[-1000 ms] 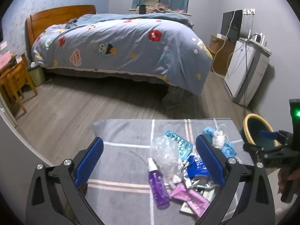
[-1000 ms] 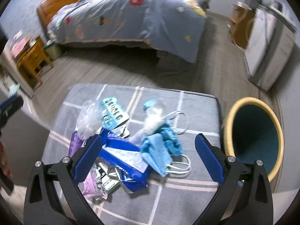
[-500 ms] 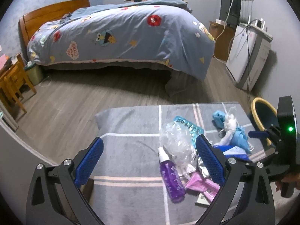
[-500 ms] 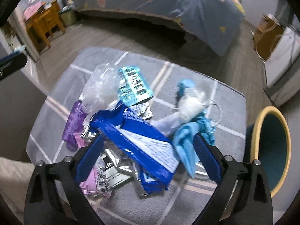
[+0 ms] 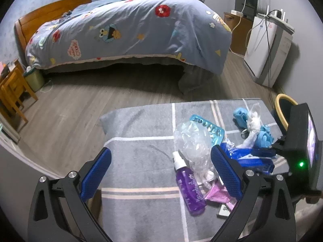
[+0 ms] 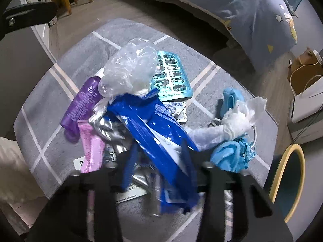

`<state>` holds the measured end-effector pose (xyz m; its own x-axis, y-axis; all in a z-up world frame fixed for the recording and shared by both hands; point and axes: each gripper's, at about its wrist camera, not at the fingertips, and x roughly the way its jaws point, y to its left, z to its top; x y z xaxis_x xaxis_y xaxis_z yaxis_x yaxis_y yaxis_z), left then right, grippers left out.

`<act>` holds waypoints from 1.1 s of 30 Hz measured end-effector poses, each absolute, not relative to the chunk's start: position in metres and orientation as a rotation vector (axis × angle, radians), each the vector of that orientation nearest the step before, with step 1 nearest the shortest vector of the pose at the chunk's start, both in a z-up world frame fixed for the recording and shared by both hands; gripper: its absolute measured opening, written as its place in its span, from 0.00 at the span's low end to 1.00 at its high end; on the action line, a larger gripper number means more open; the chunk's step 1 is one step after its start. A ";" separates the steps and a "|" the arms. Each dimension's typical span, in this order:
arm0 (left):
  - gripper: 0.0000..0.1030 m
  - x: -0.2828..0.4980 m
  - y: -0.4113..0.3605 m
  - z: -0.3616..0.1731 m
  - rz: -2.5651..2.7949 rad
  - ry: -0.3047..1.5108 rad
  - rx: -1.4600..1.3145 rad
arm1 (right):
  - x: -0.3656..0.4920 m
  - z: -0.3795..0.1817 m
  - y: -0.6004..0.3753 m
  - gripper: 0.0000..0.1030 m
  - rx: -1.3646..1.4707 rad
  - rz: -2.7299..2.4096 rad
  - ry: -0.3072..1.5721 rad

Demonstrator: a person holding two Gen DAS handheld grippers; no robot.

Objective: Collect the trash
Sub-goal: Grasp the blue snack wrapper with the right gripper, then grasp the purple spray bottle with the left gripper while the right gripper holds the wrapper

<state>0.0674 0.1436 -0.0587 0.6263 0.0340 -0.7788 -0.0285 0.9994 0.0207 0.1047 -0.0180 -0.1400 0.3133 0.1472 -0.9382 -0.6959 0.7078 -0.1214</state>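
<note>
Right claw (image 6: 157, 159) has dropped from open above the pile to pinched on the blue wrapper (image 6: 153, 125) mid-heap, just left of the yellow-rimmed bin (image 6: 290, 181), so 1st pickup looks underway; left claw (image 5: 161, 173) stays spread, holding nothing, beside the purple bottle (image 5: 188, 187).

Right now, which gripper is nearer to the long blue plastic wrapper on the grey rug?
The right gripper: its fingers close around the blue wrapper. The left gripper hangs open, with the wrapper beyond its right finger.
</note>
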 end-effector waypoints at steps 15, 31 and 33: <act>0.95 0.074 0.132 -0.114 0.054 0.986 -0.045 | 0.123 -0.079 -0.042 0.21 -0.355 0.585 1.088; 0.58 0.073 0.112 -0.171 0.049 1.076 -0.056 | 0.145 -0.057 -0.067 0.20 -0.257 0.559 1.059; 0.50 0.073 0.111 -0.176 0.044 1.088 -0.050 | 0.143 -0.057 -0.069 0.20 -0.248 0.557 1.059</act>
<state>0.0726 0.1106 -0.1760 0.4634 0.0118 -0.8861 -0.0606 0.9980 -0.0184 0.1434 -0.0690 -0.0567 0.3689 0.3125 -0.8753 -0.5441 0.8362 0.0692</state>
